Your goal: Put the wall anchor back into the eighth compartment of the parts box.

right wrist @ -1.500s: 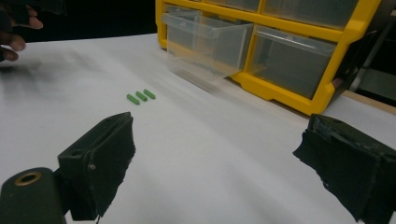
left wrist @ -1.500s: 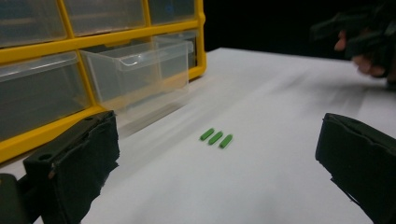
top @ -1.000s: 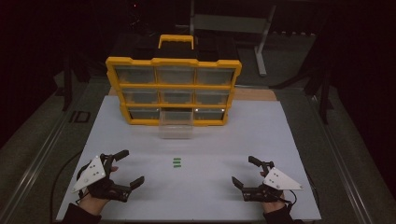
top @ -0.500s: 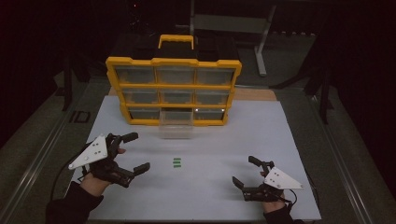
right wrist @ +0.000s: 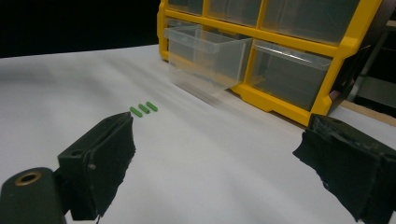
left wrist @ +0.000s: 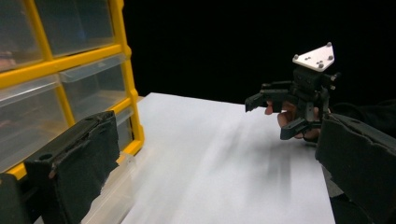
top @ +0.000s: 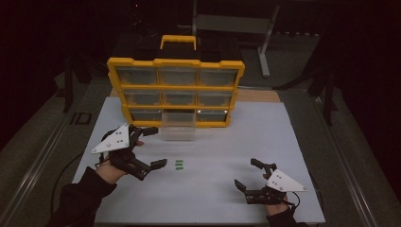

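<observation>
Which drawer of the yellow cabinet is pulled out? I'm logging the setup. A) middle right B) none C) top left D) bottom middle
D: the clear drawer in the middle of the bottom row sticks out of the yellow cabinet over the white table; the others sit flush.

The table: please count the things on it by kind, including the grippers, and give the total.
Yellow drawer cabinet: 1
Green pieces: 3
Grippers: 2, the left gripper and the right gripper, both open
Total: 6
</observation>
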{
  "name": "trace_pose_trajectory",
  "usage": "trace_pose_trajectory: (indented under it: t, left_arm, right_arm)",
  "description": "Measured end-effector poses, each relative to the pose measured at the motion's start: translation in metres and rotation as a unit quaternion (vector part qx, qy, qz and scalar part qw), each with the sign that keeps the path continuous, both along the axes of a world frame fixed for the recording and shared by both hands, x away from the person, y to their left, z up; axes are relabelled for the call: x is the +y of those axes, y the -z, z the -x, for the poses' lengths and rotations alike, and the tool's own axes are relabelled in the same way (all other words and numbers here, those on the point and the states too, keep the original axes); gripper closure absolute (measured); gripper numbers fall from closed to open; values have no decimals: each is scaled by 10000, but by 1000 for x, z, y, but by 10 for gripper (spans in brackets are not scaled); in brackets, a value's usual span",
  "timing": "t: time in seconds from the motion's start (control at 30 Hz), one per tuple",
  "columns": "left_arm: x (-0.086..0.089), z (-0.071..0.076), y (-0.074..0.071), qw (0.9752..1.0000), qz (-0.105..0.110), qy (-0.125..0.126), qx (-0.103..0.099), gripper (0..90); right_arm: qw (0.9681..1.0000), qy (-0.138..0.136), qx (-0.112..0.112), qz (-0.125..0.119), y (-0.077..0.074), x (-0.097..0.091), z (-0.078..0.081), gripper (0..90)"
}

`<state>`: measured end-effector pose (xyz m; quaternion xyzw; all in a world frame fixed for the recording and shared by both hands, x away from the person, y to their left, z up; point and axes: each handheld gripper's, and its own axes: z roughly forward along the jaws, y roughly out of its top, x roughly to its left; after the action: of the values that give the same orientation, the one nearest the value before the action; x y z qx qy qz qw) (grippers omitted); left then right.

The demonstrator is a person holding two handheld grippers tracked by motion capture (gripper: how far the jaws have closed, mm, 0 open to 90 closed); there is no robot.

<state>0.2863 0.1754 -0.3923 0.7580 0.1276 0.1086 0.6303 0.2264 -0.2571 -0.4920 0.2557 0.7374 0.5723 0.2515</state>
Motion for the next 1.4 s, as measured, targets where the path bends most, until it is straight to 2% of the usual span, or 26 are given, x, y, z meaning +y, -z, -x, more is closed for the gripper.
trace_pose_trajectory:
  t: [0.1,0.17,0.4,0.57,0.63,0.7,0.83,0.97,1.07,1.13,1.2,1.33,1.4]
  left_arm:
    - [-9,-7,6,9997,-155,-49,163,12]
    - [-13,-11,12,9996,-134,30,228,26]
    - [-28,-20,31,9985,-408,130,340,34]
    - [-37,-26,46,9959,-782,84,457,56]
    - [-38,-29,51,9946,-860,56,585,58]
    - [-39,-32,56,9934,-959,-12,622,68]
    - [-39,-37,65,9916,-1056,-45,750,137]
    - [-39,-42,75,9880,-1298,-120,832,181]
    - [-39,-47,85,9844,-1446,-151,990,232]
    - [-39,-48,87,9836,-1482,-142,1015,279]
    - [-40,-51,94,9800,-1687,-125,1052,331]
    - [-41,-56,101,9757,-1871,-141,1132,408]
    - [-43,-59,106,9725,-2006,-174,1173,444]
  right_arm:
    - [10000,-9,12,4,0,0,0,92]
    - [10000,-14,11,5,0,0,0,92]
    - [10000,-9,-2,43,0,0,0,92]
    - [10000,-4,-7,41,0,0,0,91]
    - [10000,-11,1,39,1,0,0,92]
    - [10000,-16,6,43,1,0,0,92]
    - [10000,-28,15,46,0,1,0,92]
    - [10000,-34,18,38,1,0,0,92]
    - [10000,-45,22,47,1,1,0,92]
    - [10000,-53,32,52,1,1,0,92]
    - [10000,-46,58,54,1,0,0,92]
    - [10000,-56,53,53,1,0,0,92]
    - [10000,-53,56,55,1,0,1,92]
